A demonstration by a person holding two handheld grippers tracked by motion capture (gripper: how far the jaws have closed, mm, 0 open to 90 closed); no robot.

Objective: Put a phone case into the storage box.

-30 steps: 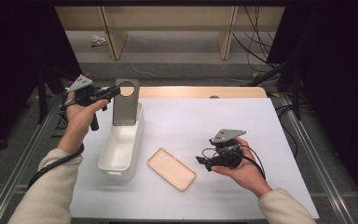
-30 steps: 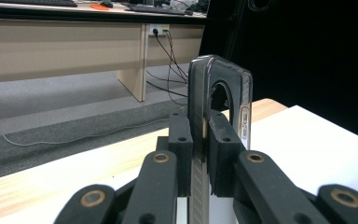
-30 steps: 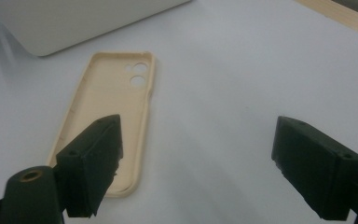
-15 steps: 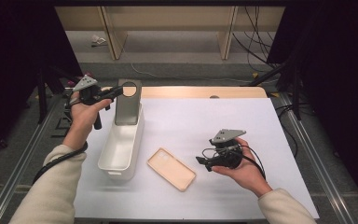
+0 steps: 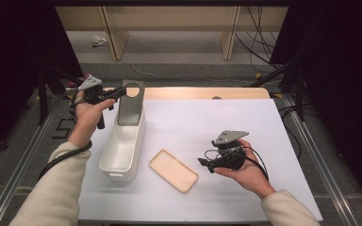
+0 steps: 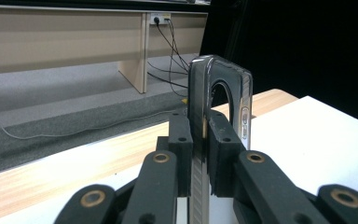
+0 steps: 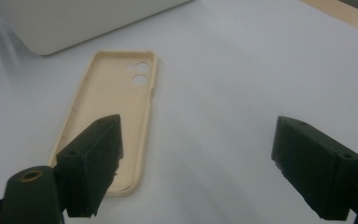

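Observation:
A dark grey phone case (image 5: 131,110) with a round camera hole stands upright over the far end of a white oblong bin (image 5: 118,160). My left gripper (image 5: 121,92) is shut on its upper edge. In the left gripper view the pads (image 6: 182,140) pinch the case (image 6: 219,77) edge-on. A beige phone case (image 5: 173,170) lies flat, hollow side up, on the white table sheet to the right of the bin. My right gripper (image 5: 203,164) rests just right of it, pointing at it. In the right gripper view its jaws (image 7: 205,158) stand wide open and hold nothing, with the beige case (image 7: 109,112) ahead on the left.
The white sheet (image 5: 226,122) covers the table, with a wooden strip (image 5: 202,92) along its far edge. Metal rails (image 5: 311,150) run down both sides. Cables and furniture legs lie on the floor beyond. The bin's corner (image 7: 74,18) shows at the top left of the right gripper view.
The left hand has drifted very slightly to the right with the grey case still held over the bin. The right hand has stayed still.

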